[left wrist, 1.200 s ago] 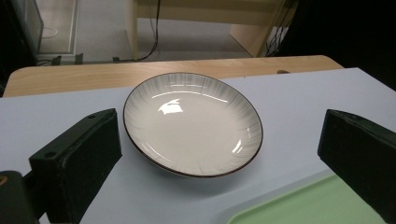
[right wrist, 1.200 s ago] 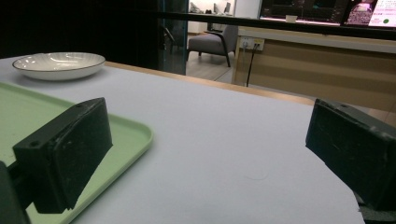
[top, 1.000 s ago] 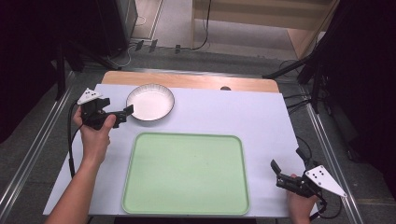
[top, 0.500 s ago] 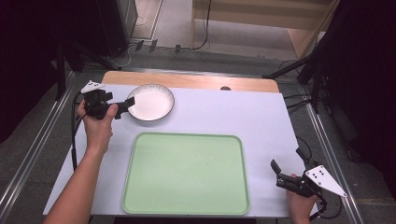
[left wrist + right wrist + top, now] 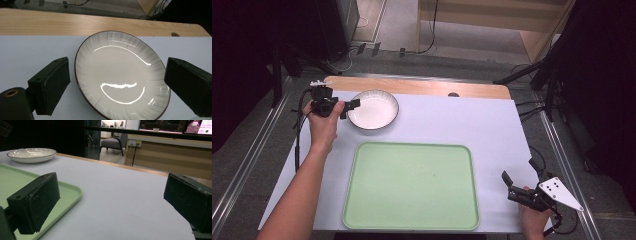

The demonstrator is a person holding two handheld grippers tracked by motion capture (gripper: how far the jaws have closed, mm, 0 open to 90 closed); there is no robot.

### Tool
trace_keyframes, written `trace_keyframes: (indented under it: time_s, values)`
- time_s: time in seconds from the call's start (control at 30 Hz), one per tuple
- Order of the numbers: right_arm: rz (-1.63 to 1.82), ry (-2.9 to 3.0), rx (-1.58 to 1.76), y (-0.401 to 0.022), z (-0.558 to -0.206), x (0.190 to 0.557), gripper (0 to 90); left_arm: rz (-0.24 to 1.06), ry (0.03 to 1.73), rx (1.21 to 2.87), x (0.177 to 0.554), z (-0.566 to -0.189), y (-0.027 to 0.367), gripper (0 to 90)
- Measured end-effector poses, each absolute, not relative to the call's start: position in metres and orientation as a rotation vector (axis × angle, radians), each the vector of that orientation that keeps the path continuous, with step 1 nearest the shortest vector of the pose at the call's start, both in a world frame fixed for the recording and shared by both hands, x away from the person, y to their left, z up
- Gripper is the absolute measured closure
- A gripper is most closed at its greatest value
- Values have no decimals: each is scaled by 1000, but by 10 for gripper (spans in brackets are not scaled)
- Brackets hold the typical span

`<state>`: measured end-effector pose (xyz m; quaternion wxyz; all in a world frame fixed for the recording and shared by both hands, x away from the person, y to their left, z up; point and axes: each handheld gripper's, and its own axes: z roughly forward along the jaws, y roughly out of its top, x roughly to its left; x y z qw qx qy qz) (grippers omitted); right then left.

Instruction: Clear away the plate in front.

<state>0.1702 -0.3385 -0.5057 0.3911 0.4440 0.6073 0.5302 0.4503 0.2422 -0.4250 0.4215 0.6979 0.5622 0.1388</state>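
Left tool (image 5: 348, 107) brought up to a white bowl (image 5: 373, 109) at the far left of the surface (image 5: 492, 130).

Since a second ago it has been moved to the rim, jaws spread; a grasp seems near. The right tool (image 5: 518, 186) is held spread beside an empty green tray (image 5: 412, 185).

Left forearm reaches up the table's left side; left hand (image 5: 323, 125) holds the left gripper (image 5: 348, 108) far out, jaws spread wide, pointing rightward. Right hand (image 5: 532, 215) sits at the near right corner (mostly cut off by the frame edge), right gripper (image 5: 518, 182) low, jaws parted wide, nothing between them.
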Motion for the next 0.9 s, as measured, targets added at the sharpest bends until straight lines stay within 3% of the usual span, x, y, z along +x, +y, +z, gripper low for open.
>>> trace_keyframes:
  time_s: [0.3,0.5,0.63,0.9]
  values:
    - [1347,1544,1130,-338,-506,170,8,237,1621,1700,474,-457,254,277]
    - [1348,1542,1134,-339,-506,170,8,159,1648,1649,479,-463,260,368]
    - [1348,1542,1131,-339,-506,170,7,133,1707,1603,483,-468,266,499]
    - [1349,1542,1132,-339,-506,170,7,27,1756,1604,490,-484,264,553]
